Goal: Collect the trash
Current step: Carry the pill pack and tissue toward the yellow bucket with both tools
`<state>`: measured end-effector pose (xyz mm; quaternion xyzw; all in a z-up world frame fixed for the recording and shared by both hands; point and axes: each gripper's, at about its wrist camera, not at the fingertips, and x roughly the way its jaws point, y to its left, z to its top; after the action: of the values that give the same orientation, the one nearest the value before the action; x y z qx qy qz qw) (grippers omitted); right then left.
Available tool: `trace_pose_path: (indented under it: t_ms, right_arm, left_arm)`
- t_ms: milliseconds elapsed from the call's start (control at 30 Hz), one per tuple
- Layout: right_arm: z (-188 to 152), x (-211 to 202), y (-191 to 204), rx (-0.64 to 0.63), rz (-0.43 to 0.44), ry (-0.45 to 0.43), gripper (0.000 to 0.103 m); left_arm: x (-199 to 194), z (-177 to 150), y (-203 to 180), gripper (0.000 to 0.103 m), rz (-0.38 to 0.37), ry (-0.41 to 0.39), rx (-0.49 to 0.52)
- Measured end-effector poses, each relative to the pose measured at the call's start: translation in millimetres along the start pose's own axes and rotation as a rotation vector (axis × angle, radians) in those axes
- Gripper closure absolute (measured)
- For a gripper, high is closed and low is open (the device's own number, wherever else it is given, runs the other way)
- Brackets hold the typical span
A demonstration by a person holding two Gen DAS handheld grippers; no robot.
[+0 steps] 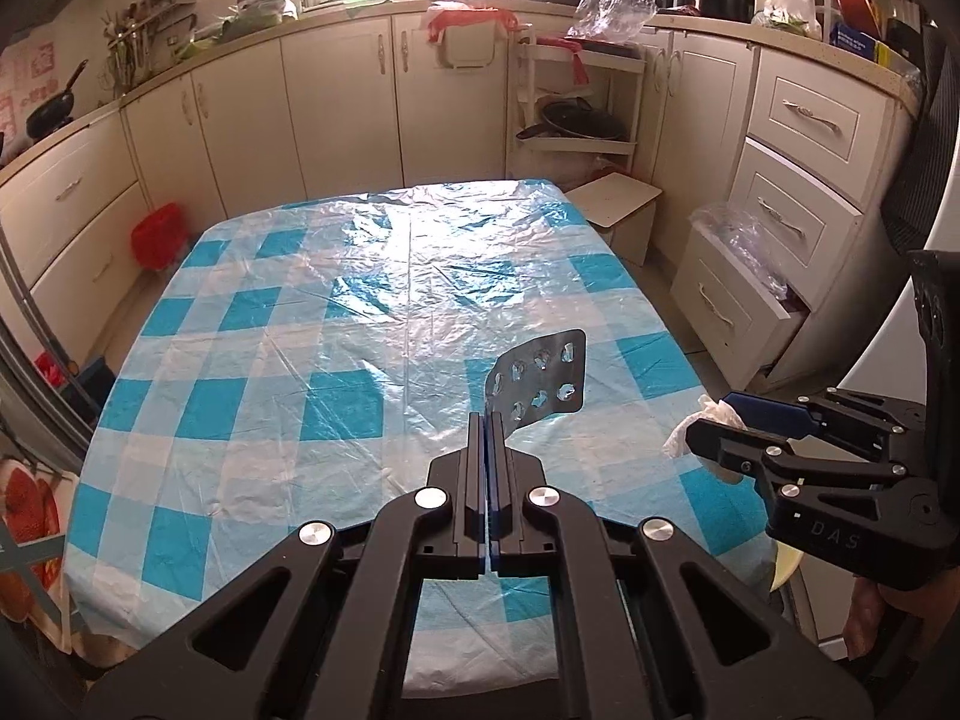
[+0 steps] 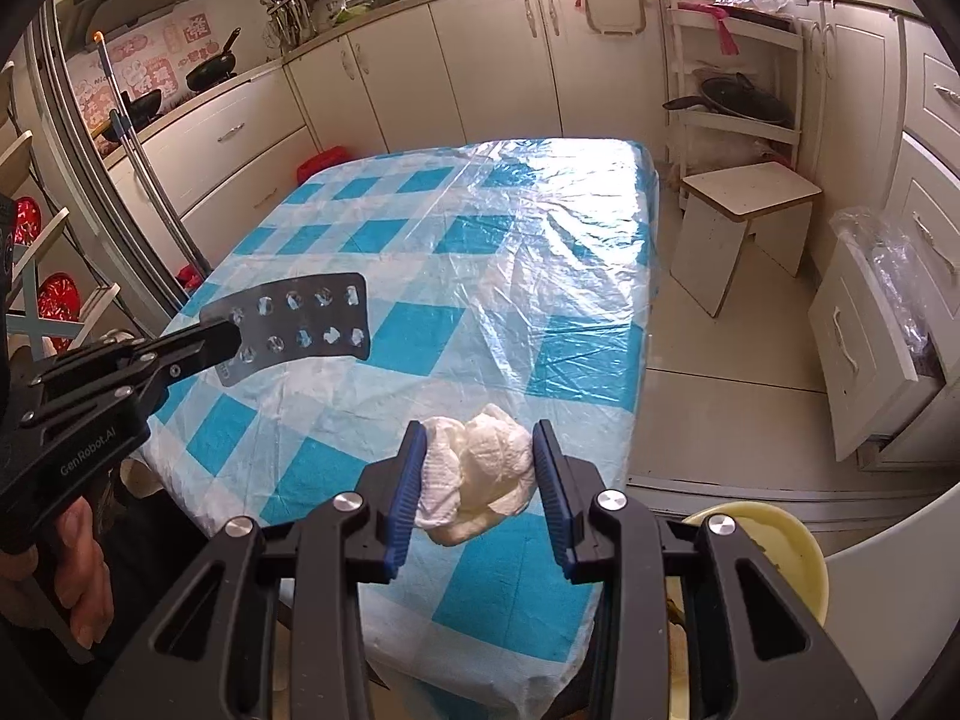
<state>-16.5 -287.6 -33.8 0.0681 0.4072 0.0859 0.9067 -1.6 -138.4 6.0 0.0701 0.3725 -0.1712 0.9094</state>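
My left gripper (image 1: 486, 420) is shut on an empty silver blister pack (image 1: 540, 381) and holds it above the blue-and-white checked table (image 1: 336, 324). In the right wrist view the left gripper (image 2: 225, 333) comes in from the left with the pack (image 2: 300, 324) sticking out to the right. My right gripper (image 2: 480, 450) is shut on a crumpled white tissue (image 2: 480, 474), held above the table's near right corner. In the left wrist view the right gripper (image 1: 714, 426) shows at the right edge with the tissue (image 1: 702, 426) at its tips.
A yellow bin (image 2: 780, 552) sits below the table's near right corner. A white stool (image 2: 744, 210) stands to the right of the table. An open drawer lined with a plastic bag (image 2: 888, 294) is further right. Cabinets line the far wall.
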Motion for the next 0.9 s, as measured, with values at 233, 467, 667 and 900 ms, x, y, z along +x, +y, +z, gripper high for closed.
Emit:
trace_pose_path:
  t_ms: [233,467,667,900]
  right_arm:
    - [-4,-9,-32,0.082,-0.076,0.018,0.066]
    - [-19,-24,-79,0.220,-0.140,0.042,0.066]
    - [-34,-34,-114,0.353,-0.171,0.069,0.066]
    - [-54,-33,-146,0.480,-0.194,0.106,0.066]
  left_arm:
    - [-4,2,-29,0.102,-0.050,-0.009,0.033]
    - [-2,7,-60,0.102,-0.153,0.007,0.042]
    - [14,11,-100,0.102,-0.269,0.058,0.038]
    - [47,-1,-156,0.102,-0.313,0.145,0.085]
